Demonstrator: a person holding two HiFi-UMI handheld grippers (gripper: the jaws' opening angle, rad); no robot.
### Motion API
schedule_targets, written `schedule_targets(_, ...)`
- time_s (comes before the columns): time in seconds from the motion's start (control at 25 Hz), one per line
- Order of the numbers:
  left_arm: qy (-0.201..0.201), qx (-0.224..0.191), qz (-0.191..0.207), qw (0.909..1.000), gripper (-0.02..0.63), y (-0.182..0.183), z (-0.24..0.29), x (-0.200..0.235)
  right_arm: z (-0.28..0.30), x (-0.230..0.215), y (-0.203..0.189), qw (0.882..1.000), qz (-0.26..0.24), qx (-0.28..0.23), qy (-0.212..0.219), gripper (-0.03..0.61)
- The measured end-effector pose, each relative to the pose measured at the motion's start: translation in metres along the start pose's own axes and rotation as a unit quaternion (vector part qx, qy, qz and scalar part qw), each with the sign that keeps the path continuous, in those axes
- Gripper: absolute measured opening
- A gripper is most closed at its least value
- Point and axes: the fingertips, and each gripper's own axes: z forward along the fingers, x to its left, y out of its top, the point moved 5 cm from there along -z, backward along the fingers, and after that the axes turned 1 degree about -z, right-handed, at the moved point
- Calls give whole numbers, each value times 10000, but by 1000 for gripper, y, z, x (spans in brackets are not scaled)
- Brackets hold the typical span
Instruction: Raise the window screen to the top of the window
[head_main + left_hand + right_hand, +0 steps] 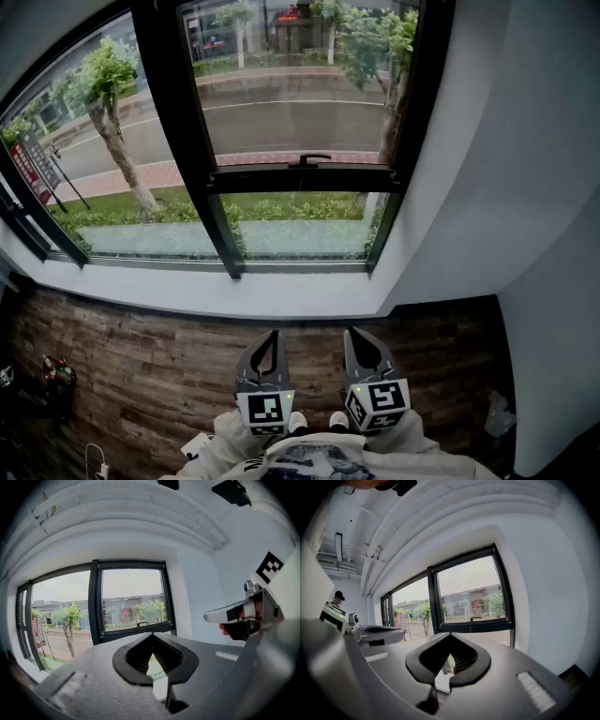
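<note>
Left gripper: your grey two-jaw left gripper (274, 336) is clenched on nothing, its jaws pressed together. You hold it low, close to your body, above the floor.
Right gripper: your matching grey right gripper (350, 334) is also clenched and empty, just beside the left one and about level with it.
Window screen: the black horizontal rail of the window screen (305, 176) lies across the middle pane, partway up the opening and well short of the top. Its small black handle (310, 158) sits at the middle of the rail. Whether the mesh lies above or below the rail cannot be made out.
Window frame: the black metal window frame (169, 103) stands ahead of you, with glass panes to the left of the middle one.
Gap: both grippers are well apart from the rail, touching nothing.
Sill: a white ledge (187, 286) runs under the frame.
Floor: dark wood-plank floor (141, 366) lies between the ledge and you.
Wall: a plain white wall (487, 187) is to your right.
Outside: a leafy tree (112, 112) and a grey road.
</note>
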Motion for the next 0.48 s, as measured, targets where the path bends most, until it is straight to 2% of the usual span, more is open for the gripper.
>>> schedule_targets(0.2,1,19,9,10000,5,2,1,-21,-13,-15,-3,10000,46,37,74,3)
schedule_targets(0.48,34,56,55,10000,5,10,20,-66,-32,-66,1,9990,335,-302,50,5)
